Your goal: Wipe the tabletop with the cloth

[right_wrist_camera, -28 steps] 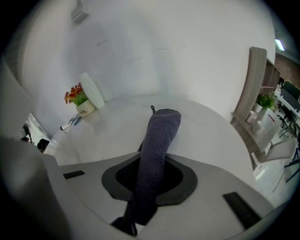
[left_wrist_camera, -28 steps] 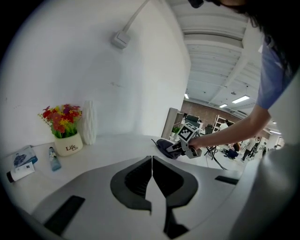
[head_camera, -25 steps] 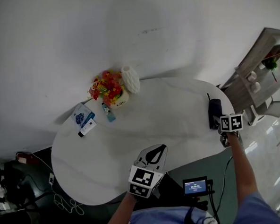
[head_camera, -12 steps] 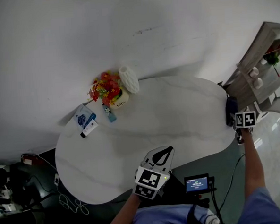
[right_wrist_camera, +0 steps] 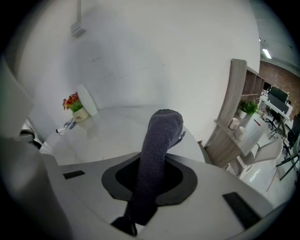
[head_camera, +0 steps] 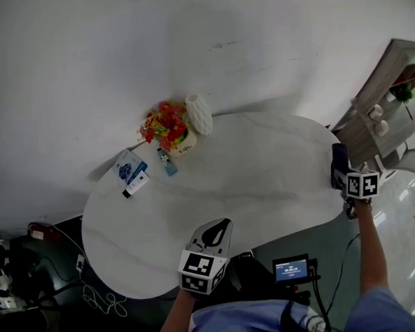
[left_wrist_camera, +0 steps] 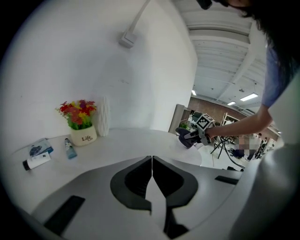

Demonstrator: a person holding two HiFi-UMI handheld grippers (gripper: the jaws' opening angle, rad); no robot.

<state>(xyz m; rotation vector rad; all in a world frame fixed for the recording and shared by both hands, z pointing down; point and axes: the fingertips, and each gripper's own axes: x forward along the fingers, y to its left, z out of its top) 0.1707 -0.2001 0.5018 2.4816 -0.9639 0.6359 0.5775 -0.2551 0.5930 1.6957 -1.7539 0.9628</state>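
**Cloth at the right edge of the table, second gripper closed and empty**

The right gripper (head_camera: 345, 178) has its two jaws closed on a dark grey knitted cloth (right_wrist_camera: 157, 150). In the right gripper view the cloth comes up out of the black opening between the jaws and bends over at its top, towards the table. From the head view, the cloth is at the far right edge of the white, rounded, marble-look tabletop (head_camera: 250, 173). I cannot tell if it really presses on the surface there.

The left gripper (left_wrist_camera: 152, 164) is held at the near edge of the tabletop, close to the person. Its jaws are fully together, the tips meet in one line, and nothing is between them.

At the back left part of the table stand a cream pot with red and yellow flowers (head_camera: 169, 129) and, just beside it, a white ribbed vase (head_camera: 199, 114). Near them lie a small blue bottle (head_camera: 166, 162), a white tube with a black cap (head_camera: 136, 184) and a blue and white packet (head_camera: 128, 166). These are well apart from both grippers. A grey wooden shelf (head_camera: 380, 116) stands to the right of the table.
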